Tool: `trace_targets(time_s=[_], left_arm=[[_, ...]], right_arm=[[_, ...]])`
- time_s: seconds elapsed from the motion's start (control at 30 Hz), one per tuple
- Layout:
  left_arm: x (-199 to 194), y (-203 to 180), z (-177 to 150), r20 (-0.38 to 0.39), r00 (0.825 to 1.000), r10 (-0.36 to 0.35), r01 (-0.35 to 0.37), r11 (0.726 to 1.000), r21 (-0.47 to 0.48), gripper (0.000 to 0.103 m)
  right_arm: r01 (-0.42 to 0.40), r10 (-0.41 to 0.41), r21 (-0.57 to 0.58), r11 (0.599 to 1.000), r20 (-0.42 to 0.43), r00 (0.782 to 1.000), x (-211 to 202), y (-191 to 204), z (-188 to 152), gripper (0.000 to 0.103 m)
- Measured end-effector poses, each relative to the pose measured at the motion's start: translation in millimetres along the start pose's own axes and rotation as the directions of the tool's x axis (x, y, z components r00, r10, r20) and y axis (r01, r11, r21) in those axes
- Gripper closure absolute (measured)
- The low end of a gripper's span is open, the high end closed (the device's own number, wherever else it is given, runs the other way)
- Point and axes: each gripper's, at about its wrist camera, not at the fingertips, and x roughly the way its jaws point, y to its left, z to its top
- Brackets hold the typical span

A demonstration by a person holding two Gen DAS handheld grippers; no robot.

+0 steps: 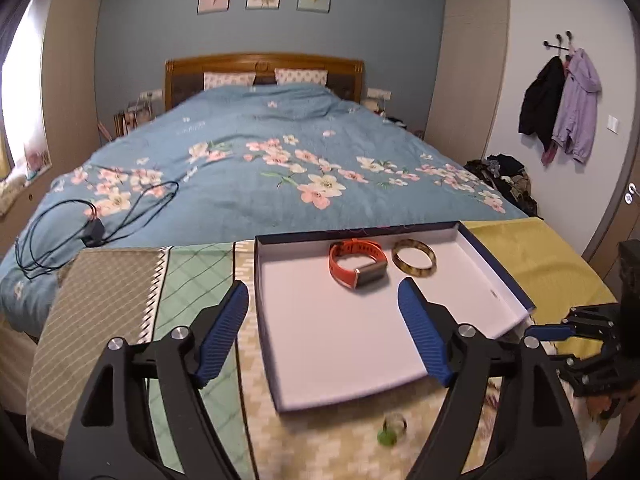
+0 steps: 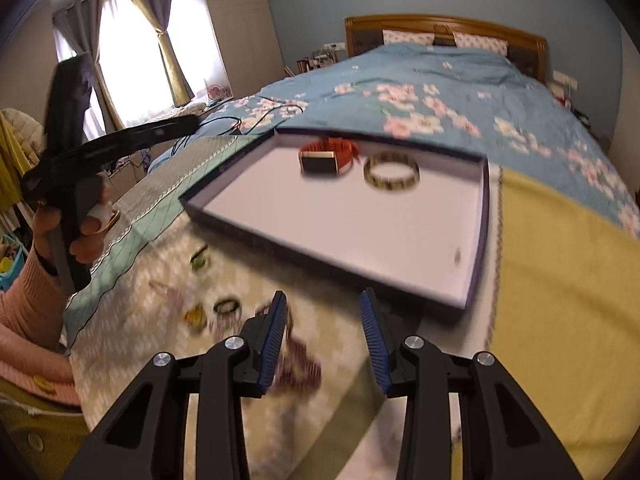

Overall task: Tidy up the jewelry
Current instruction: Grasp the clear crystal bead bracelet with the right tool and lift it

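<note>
A shallow white box (image 1: pixel 340 340) with a dark blue rim lies on the cloth-covered bed end. In it at the far side lie an orange smartwatch (image 1: pixel 358 263) and a tortoiseshell bangle (image 1: pixel 413 258); both also show in the right wrist view, the watch (image 2: pixel 326 158) and the bangle (image 2: pixel 392 171). My left gripper (image 1: pixel 322 300) is open and empty over the box's near left part. A green ring (image 1: pixel 392 430) lies on the cloth before the box. My right gripper (image 2: pixel 324 312) is open and empty above a dark beaded bracelet (image 2: pixel 300 360), near loose rings (image 2: pixel 226 306).
The bed with a blue floral quilt (image 1: pixel 260 152) stretches beyond the box, with a black cable (image 1: pixel 92 216) on its left. Yellow cloth (image 2: pixel 560 280) lies right of the box, checked green cloth (image 1: pixel 192 280) on its left. Coats (image 1: pixel 560 104) hang on the right wall.
</note>
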Motion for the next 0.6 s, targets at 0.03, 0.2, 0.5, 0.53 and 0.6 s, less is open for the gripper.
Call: trace_targets(time_s=[0.03, 0.2, 0.5, 0.53, 0.6], left_arm=[[-9, -2, -7, 0.007, 1.0, -0.001, 0.001, 1.0, 0.01, 0.027], [-33, -13, -37, -0.003, 1.0, -0.028, 0.028, 0.999, 0.038, 0.027], [-48, -28, -75, -0.047, 0.998, -0.05, 0.053, 0.996, 0.067, 0.027], [-50, -29, -78, -0.051, 0.997, -0.053, 0.056, 0.996, 0.065, 0.027], [-52, -29, -82, -0.059, 0.996, -0.062, 0.065, 0.996, 0.062, 0.027]], right_arm=[[-0.008, 0.008, 0.006, 1.0, 0.003, 1.0, -2, 1, -4, 0.066], [-0.077, 0.077, 0.001, 0.997, 0.006, 0.997, -7, 19, -16, 0.067], [-0.002, 0.0, -0.06, 0.998, -0.021, 1.0, 6, 52, -31, 0.078], [0.007, -0.008, -0.062, 0.998, -0.02, 1.0, 5, 53, -32, 0.078], [0.024, -0.025, -0.061, 0.998, -0.011, 1.0, 1, 54, -34, 0.078]])
